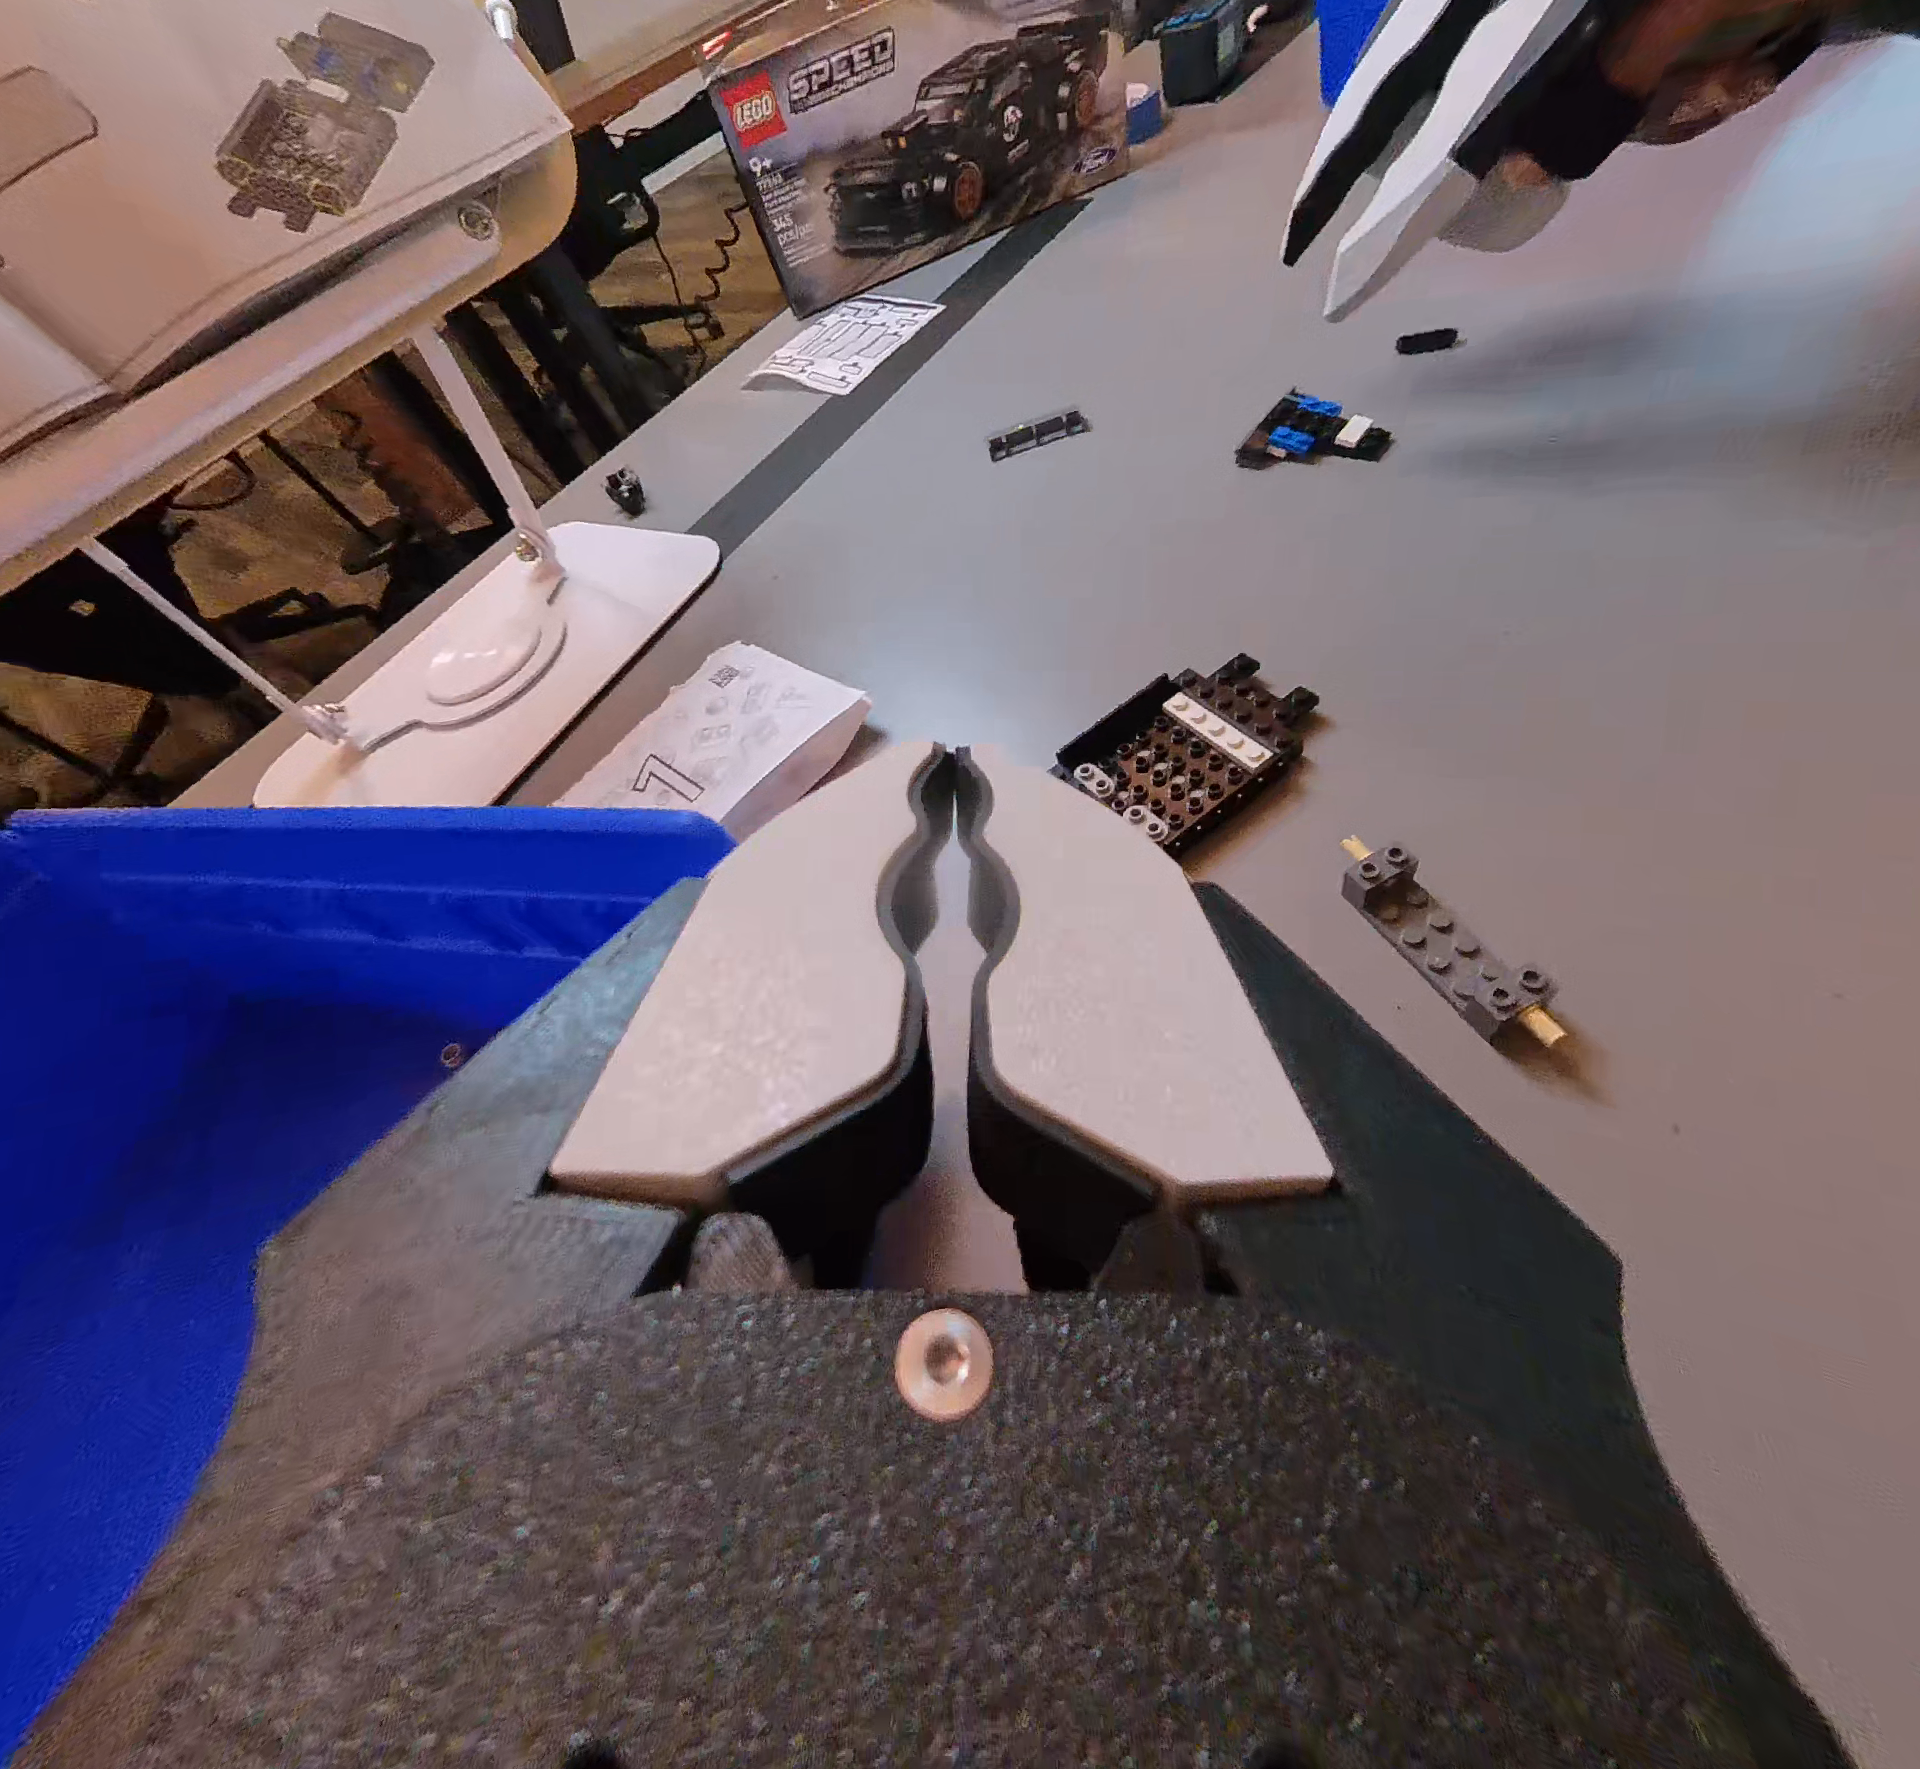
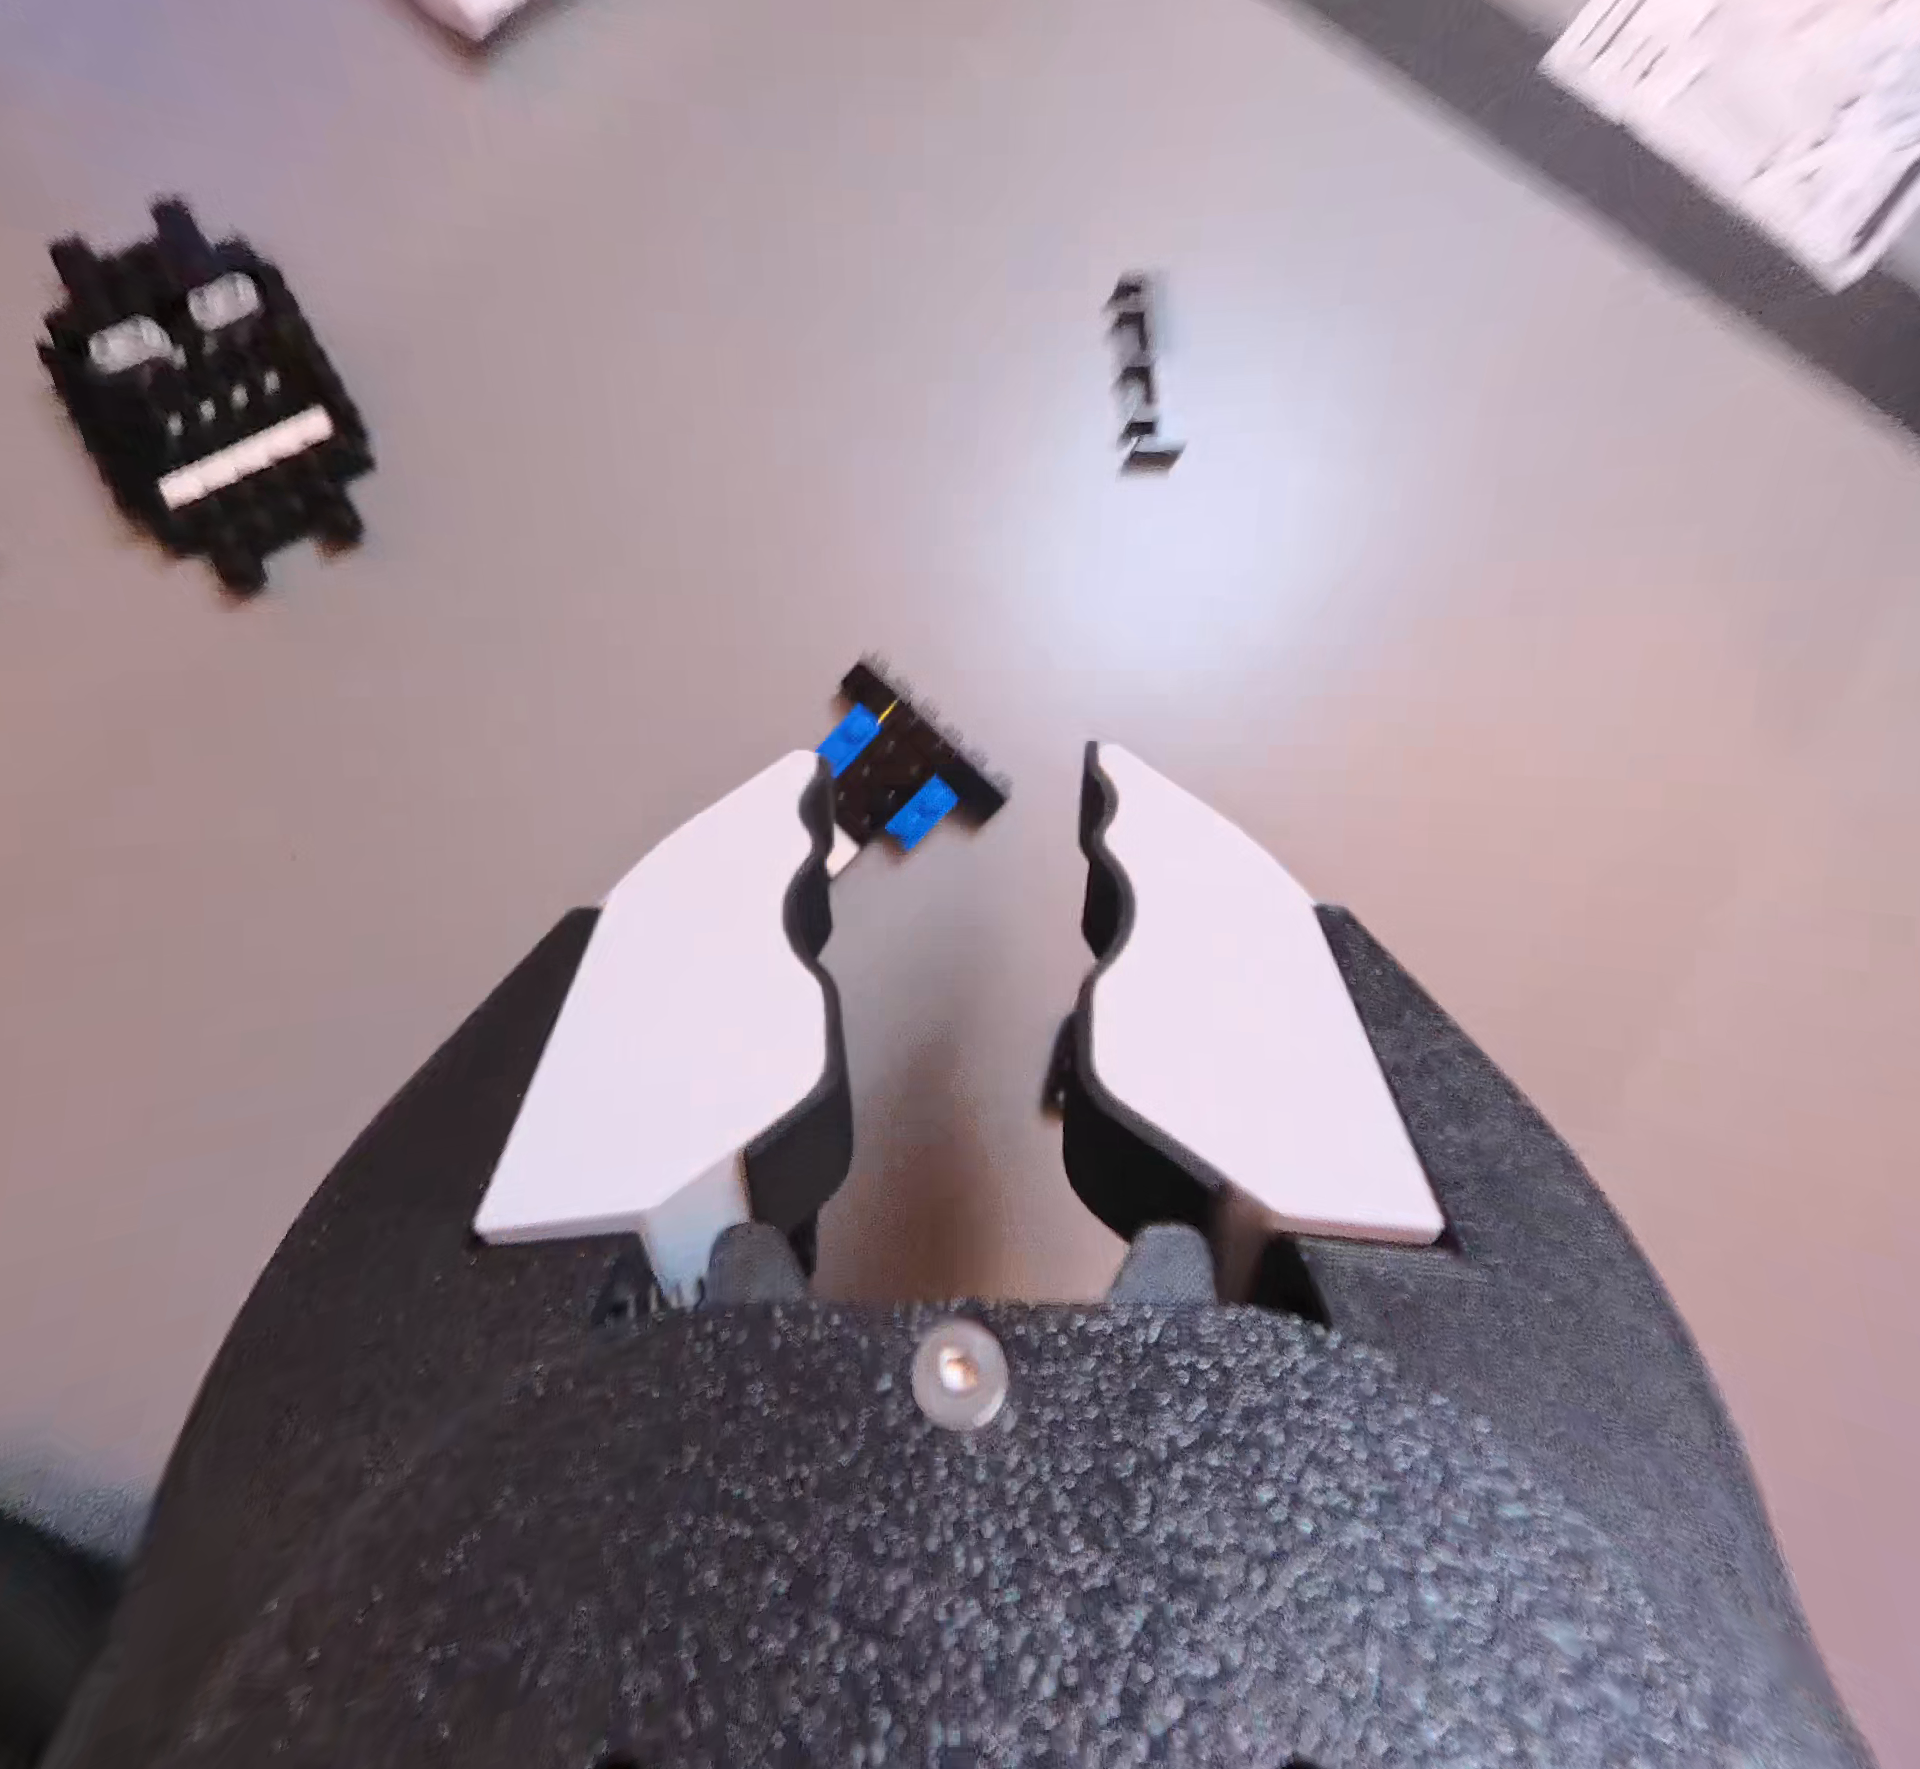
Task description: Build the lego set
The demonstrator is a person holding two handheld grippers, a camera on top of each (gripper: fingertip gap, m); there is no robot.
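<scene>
Your left gripper (image 1: 954, 763): jaws closed, nothing held, over bin (image 1: 312, 888) rim beside black plate (image 1: 1184, 753). Your right gripper (image 2: 951, 763): jaws apart, nothing gripped, above black-and-blue piece (image 2: 914, 774) on table (image 2: 623, 472).

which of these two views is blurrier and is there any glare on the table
Right wrist view: motion-smeared, the black brick assembly and paper sheet streaked; a bright glare patch on the table. Left wrist view: mostly sharp; only the right gripper is blurred, edges bowed by the wide lens.
</scene>
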